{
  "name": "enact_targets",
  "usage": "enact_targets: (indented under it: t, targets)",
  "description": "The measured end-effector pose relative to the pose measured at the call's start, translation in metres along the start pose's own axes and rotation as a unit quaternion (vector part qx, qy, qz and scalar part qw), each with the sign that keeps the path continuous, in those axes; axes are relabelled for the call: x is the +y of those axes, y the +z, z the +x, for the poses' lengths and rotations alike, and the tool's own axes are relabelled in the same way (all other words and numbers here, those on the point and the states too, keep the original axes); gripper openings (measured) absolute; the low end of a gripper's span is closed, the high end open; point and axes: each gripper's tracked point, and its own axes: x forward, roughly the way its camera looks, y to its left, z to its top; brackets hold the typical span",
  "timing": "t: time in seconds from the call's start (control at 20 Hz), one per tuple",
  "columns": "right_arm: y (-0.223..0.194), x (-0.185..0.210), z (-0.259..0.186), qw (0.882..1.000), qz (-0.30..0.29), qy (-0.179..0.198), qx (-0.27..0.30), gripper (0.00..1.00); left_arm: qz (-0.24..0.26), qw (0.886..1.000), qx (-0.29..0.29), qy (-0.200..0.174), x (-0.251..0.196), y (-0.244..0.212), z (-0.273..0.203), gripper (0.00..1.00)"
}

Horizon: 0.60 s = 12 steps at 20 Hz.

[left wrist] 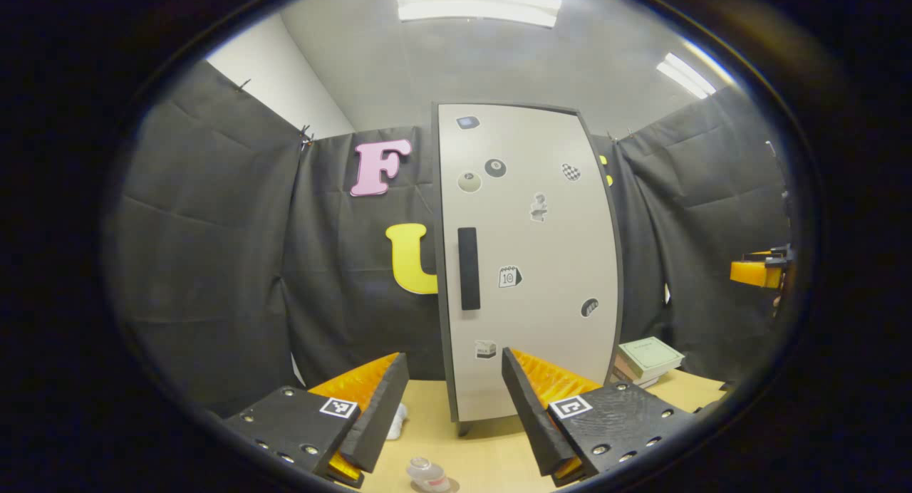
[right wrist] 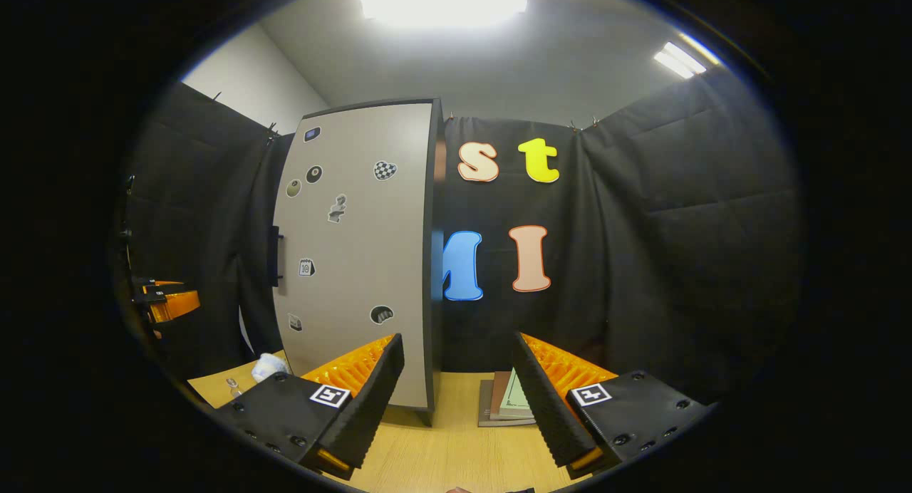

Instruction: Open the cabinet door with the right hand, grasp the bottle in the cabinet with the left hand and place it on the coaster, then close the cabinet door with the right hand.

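— Both grippers, left (left wrist: 452,400) and right (right wrist: 456,386), had their fingers spread wide, holding nothing.
— And the task?
— The bottle (left wrist: 427,473) stood on the table (left wrist: 484,457), cabinet door (left wrist: 531,265) shut; it looked finished.

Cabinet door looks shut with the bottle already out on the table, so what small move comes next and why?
Probably draw both back: the grey cabinet door sits closed, the small clear bottle stands on the wooden table, and the left hand-held gripper and right hand-held gripper are open, holding nothing.
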Motion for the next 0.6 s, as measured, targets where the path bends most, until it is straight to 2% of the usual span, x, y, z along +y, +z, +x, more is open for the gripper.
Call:
enact_targets:
  t: [0.2,0.25,0.3,0.35,0.4,0.45,0.6]
  targets:
    - [-0.001,0.005,0.002,1.000,0.002,0.007,0.001,0.97,-0.004,1.000,0.008,0.002,0.008,-0.003,-0.005,0.80]
    - [-0.002,0.005,0.003,1.000,0.001,0.008,0.003,0.92,-0.004,1.000,0.009,0.003,0.009,-0.003,-0.005,0.80]
    - [-0.003,0.005,0.003,1.000,0.001,0.008,0.005,0.92,-0.003,1.000,0.009,0.004,0.012,-0.004,-0.004,0.80]
    - [-0.004,0.006,0.003,1.000,0.000,0.007,0.006,0.97,-0.004,1.000,0.009,0.005,0.012,-0.004,-0.005,0.80]
    - [-0.004,0.007,0.002,1.000,0.001,0.008,0.007,0.92,-0.004,1.000,0.009,0.005,0.014,-0.004,-0.005,0.80]
    - [-0.005,0.007,0.002,1.000,0.001,0.008,0.009,0.97,-0.006,1.000,0.010,0.005,0.014,-0.005,-0.005,0.80]
    - [-0.005,0.007,0.003,1.000,-0.002,0.008,0.010,0.97,-0.006,1.000,0.010,0.006,0.015,-0.005,-0.005,0.80]
